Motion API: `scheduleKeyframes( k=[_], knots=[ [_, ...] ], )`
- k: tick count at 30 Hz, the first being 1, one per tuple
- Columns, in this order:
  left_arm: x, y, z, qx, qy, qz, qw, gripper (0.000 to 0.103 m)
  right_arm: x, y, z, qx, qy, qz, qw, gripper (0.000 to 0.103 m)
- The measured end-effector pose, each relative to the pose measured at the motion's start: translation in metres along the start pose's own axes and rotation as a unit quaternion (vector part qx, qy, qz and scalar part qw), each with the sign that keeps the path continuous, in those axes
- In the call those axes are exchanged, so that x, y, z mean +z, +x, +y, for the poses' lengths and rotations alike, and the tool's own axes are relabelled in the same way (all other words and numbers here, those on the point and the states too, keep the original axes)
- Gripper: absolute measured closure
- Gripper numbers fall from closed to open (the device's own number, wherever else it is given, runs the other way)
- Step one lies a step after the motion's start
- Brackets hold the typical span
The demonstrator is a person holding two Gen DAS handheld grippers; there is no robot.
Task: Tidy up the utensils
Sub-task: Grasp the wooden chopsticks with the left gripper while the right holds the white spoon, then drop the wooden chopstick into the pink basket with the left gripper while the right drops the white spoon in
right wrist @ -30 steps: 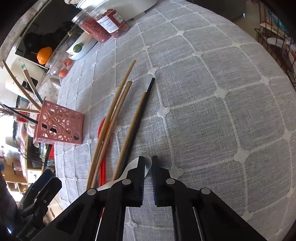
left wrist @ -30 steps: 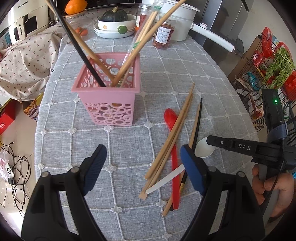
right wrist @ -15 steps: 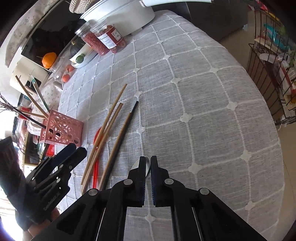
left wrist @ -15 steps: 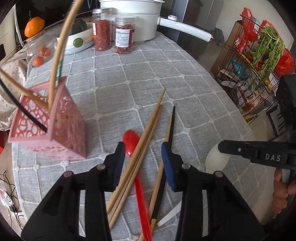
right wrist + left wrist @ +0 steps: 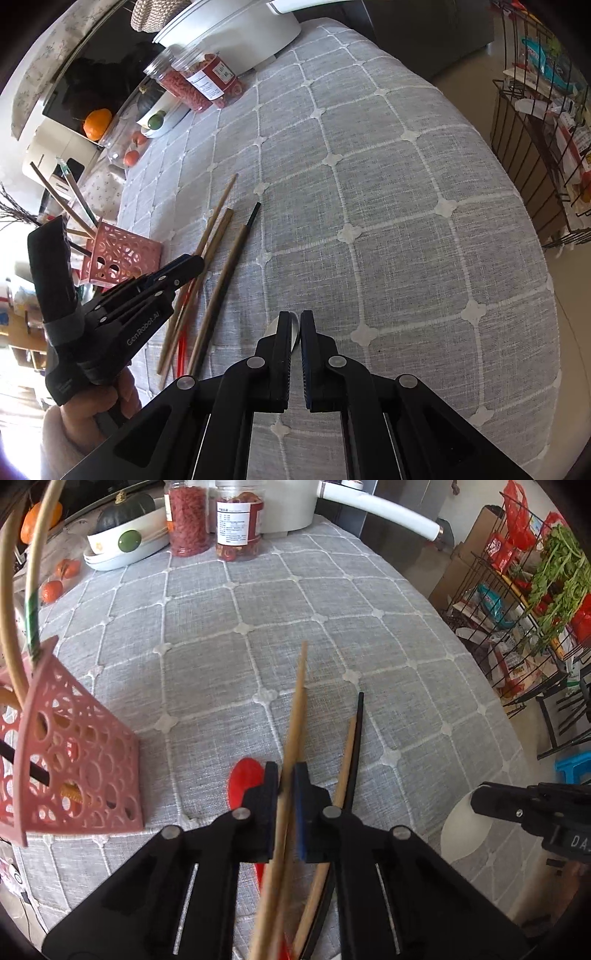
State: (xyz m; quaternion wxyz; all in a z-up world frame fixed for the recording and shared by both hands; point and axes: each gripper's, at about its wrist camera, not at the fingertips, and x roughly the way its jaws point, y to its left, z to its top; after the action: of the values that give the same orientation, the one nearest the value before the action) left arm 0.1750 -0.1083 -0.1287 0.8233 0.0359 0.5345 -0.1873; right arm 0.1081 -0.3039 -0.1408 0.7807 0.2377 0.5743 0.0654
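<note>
My left gripper [image 5: 282, 775] is shut on a pair of wooden chopsticks [image 5: 295, 716] that lie on the grey tablecloth. A red spoon [image 5: 245, 782] lies just left of them, and a brown chopstick [image 5: 345, 760] and a black chopstick [image 5: 357, 738] lie to the right. The pink perforated basket [image 5: 81, 768] stands at the left and holds several chopsticks. My right gripper [image 5: 295, 321] is shut on the bowl of a white spoon [image 5: 293, 330], which also shows in the left wrist view [image 5: 465, 834]. The left gripper also appears in the right wrist view [image 5: 184, 266].
Two jars of red dried food [image 5: 210, 520], a white pot with a long handle [image 5: 380, 506] and a bowl with a squash [image 5: 125, 535] stand at the table's far end. A wire rack with greens [image 5: 535, 602] stands off the right edge.
My left gripper has moved right from the basket, come down over the wooden chopsticks and closed on them. My right gripper has stayed shut on the white spoon and pulled back slightly.
</note>
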Motion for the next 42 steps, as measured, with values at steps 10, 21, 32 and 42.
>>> scheduleKeyframes(
  k=[10,21,32,42],
  knots=[
    [-0.017,-0.054,0.007,-0.023,-0.001,-0.041,0.9989,0.095,0.002,-0.008,0.02,0.003,-0.021,-0.018,1.0,0.098],
    [-0.03,-0.136,0.02,-0.03,-0.009,-0.145,0.9889,0.095,0.003,-0.044,0.055,0.01,-0.069,-0.069,0.995,0.098],
    [-0.031,-0.203,0.064,-0.015,-0.097,-0.302,0.9481,0.095,0.0,-0.082,0.088,0.008,-0.107,-0.134,0.985,0.098],
    [-0.032,-0.216,0.108,0.022,-0.183,-0.411,0.8931,0.095,-0.003,-0.085,0.114,0.02,-0.126,-0.148,0.981,0.098]
  ],
)
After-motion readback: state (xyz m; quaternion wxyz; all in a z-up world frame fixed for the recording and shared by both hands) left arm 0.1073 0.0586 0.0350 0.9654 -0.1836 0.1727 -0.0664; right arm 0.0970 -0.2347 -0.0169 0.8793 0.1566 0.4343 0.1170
